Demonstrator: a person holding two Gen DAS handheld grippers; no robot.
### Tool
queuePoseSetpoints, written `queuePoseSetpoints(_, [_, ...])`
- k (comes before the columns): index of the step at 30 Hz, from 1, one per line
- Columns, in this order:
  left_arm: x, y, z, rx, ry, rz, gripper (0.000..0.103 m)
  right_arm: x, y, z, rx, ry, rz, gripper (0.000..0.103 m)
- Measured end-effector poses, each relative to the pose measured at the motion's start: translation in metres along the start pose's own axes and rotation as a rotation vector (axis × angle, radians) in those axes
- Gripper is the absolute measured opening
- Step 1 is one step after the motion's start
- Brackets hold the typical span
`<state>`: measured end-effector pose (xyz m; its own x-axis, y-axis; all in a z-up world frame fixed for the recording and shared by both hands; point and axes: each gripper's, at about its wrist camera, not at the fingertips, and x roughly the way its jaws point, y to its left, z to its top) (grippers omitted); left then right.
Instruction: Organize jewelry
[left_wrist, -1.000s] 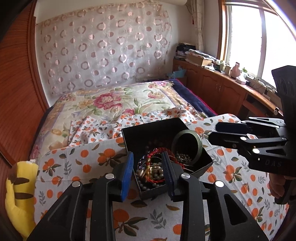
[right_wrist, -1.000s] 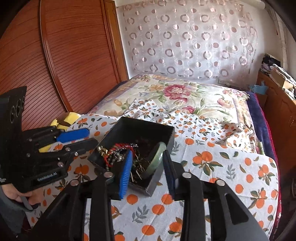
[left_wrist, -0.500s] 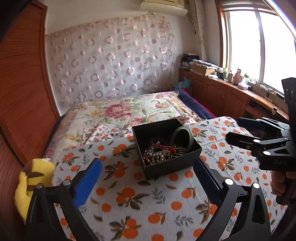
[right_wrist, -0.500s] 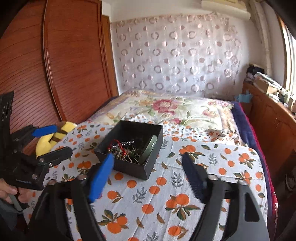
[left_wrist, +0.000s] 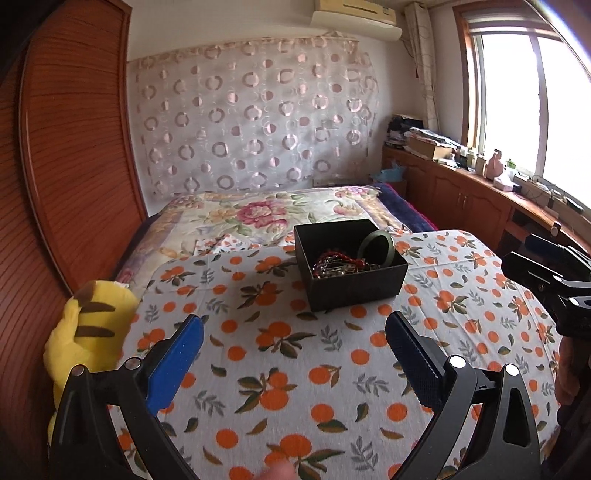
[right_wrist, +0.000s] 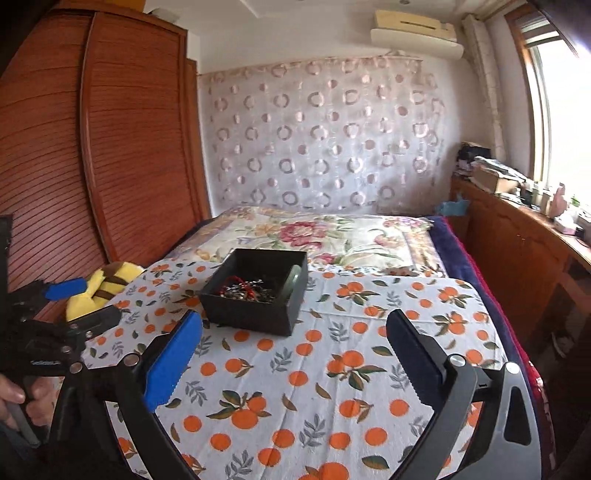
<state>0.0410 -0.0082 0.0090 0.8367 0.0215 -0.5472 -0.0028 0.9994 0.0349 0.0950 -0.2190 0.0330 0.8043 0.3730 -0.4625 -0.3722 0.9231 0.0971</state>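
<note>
**Both grippers wide open, jewelry box on the cloth**

The left gripper (left_wrist: 293, 334) and right gripper (right_wrist: 294, 330) are spread wide, holding nothing. The black box (left_wrist: 356, 286) sits centre frame on the orange-print cloth (left_wrist: 295, 369), holding a tangle of beads (left_wrist: 338, 263) and a green bangle (left_wrist: 376, 245) leaning against its right wall. A yellow plush toy (left_wrist: 86, 332) lies at left.

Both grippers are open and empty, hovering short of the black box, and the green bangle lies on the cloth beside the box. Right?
Not quite. The green bangle leans inside the black box, as the left wrist view shows. The rest holds.
</note>
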Motion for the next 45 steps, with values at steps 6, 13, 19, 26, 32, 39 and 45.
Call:
queuePoseSetpoints(6, [-0.005,0.002,-0.004,-0.004,-0.017,0.014,0.095,-0.002,-0.001,-0.001,-0.003,-0.013,-0.028,0.1])
queuePoseSetpoints(13, [-0.004,0.003,-0.004,-0.017,-0.013,0.01,0.095,-0.004,0.001,-0.003,0.001,-0.013,-0.036,0.1])
queuePoseSetpoints(19, [-0.005,0.005,-0.004,-0.024,-0.012,0.007,0.095,-0.005,0.0,-0.005,0.007,-0.016,-0.043,0.1])
queuePoseSetpoints(26, [-0.005,0.006,-0.003,-0.029,-0.016,0.005,0.095,-0.005,-0.003,-0.006,0.016,-0.015,-0.042,0.1])
queuePoseSetpoints(32, [-0.007,0.005,-0.003,-0.029,-0.019,0.003,0.095,-0.006,-0.003,-0.007,0.014,-0.015,-0.04,0.1])
queuePoseSetpoints(39, [-0.013,0.001,0.0,-0.03,-0.029,0.003,0.095,-0.008,-0.002,-0.007,0.015,-0.018,-0.036,0.1])
queuePoseSetpoints(45, [-0.014,0.001,0.001,-0.029,-0.032,0.01,0.095,-0.008,-0.001,-0.006,0.014,-0.02,-0.035,0.1])
